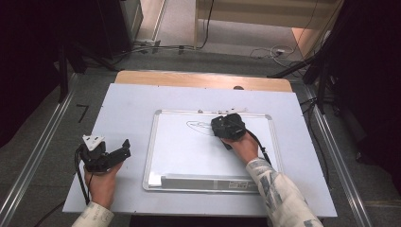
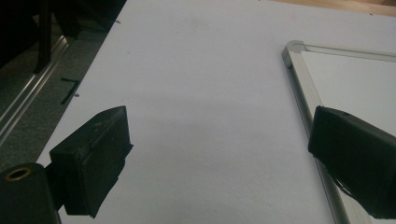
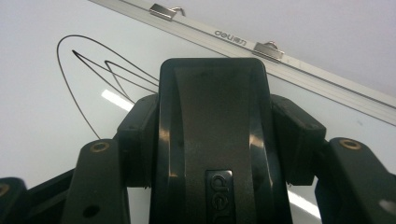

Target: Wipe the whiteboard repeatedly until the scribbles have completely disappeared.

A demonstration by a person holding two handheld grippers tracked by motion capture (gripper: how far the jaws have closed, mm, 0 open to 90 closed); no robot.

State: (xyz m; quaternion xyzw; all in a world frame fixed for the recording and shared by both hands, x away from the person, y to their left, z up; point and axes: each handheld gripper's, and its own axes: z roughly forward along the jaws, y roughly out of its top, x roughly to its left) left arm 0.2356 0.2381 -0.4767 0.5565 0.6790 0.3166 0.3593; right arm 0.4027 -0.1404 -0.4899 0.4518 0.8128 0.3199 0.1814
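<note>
1. The eraser [image 3: 212, 140], a black block with a maker's mark on its back, sits on the whiteboard [image 1: 189, 151] near the board's far edge, at the right end of the drawn lines [image 1: 198, 126].
2. The right claw [image 1: 228, 126] is clamped on the eraser: in the right gripper view both jaws press its two sides. It is gripped across its width, likely so the flat underside can be pushed along the board.
3. The lines, a thin oval with zigzag strokes inside, lie just left of the eraser. My reading: wiping is about to start or barely begun, as most of the drawing is intact.
4. The left claw [image 1: 113, 153] stands wide open and holds nothing. It rests off the whiteboard's left edge on the table [image 1: 123, 109], apparently parked out of the way.
5. View differences: the right gripper view shows the grip, the strokes [image 3: 93, 70] and two metal clips [image 3: 163, 11] on the frame, all too small to read from above. The high view gives the layout of both hands about the board. The left gripper view shows the board's far left corner [image 2: 292, 49] between its spread jaws.
</note>
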